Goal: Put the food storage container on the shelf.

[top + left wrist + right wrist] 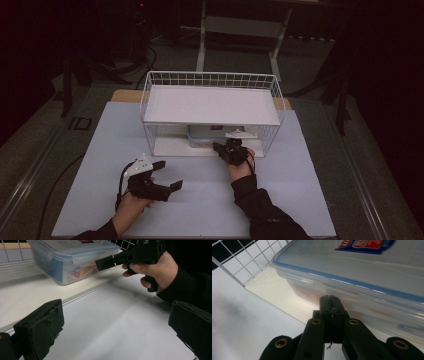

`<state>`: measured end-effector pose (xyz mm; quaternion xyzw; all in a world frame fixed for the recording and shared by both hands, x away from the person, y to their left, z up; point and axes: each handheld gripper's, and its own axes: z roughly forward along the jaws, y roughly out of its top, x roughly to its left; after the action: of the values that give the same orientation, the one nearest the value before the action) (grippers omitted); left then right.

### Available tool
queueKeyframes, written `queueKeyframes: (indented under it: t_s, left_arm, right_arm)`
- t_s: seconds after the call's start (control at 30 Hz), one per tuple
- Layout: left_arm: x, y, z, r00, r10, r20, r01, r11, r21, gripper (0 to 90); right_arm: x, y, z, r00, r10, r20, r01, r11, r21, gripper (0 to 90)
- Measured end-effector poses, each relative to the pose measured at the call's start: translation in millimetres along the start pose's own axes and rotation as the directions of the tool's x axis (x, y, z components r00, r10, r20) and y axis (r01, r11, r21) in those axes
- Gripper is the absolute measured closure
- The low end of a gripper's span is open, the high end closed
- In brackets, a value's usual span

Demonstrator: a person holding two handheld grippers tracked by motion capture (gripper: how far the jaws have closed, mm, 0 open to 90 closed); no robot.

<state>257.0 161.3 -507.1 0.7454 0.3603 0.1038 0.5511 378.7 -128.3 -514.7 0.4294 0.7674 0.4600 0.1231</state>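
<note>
Container [362, 272] looks rigid, slick plastic, so we'd pinch its side latch; right gripper [329, 301] closed empty beside it, left gripper [167, 175] wide.

A dim lab or studio: a white table [100, 150] on carpeted floor [45, 130], with stand legs [202, 40] behind.

The red-and-blue label [364, 245] on the container lid [352, 262] carries white lettering too cropped and blurred to read.
</note>
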Motion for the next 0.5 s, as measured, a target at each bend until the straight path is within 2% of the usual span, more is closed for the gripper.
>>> queueKeyframes:
  t_s: [0.23, 0.3, 0.4, 0.5]
  left_arm:
    - [0.1, 0.3, 0.0, 1.0000, 0.000, -0.002, 0.000, 1.0000, -0.001, 0.0]
    - [-0.5, 1.0, -0.4, 1.0000, 0.008, -0.003, -0.008, 1.0000, -0.001, 0.0]
    - [-1.2, 3.4, -1.4, 0.9998, 0.018, -0.005, -0.018, 0.9998, -0.006, 0.0]
    - [-1.4, 4.6, -2.3, 0.9998, 0.019, -0.007, -0.019, 0.9998, -0.010, 0.0]
  right_arm:
    - [2.6, 1.1, 3.0, 0.9997, -0.021, -0.011, 0.021, 1.000, 0.005, 89.7]
    - [3.4, -0.2, 1.1, 0.9992, 0.003, -0.040, -0.003, 1.000, 0.002, 86.3]
    - [8.6, -1.1, -4.8, 0.9987, -0.016, -0.049, 0.016, 1.000, -0.009, 79.6]
    - [11.5, -2.2, -12.7, 0.9983, -0.005, -0.059, 0.004, 1.000, -0.026, 68.8]
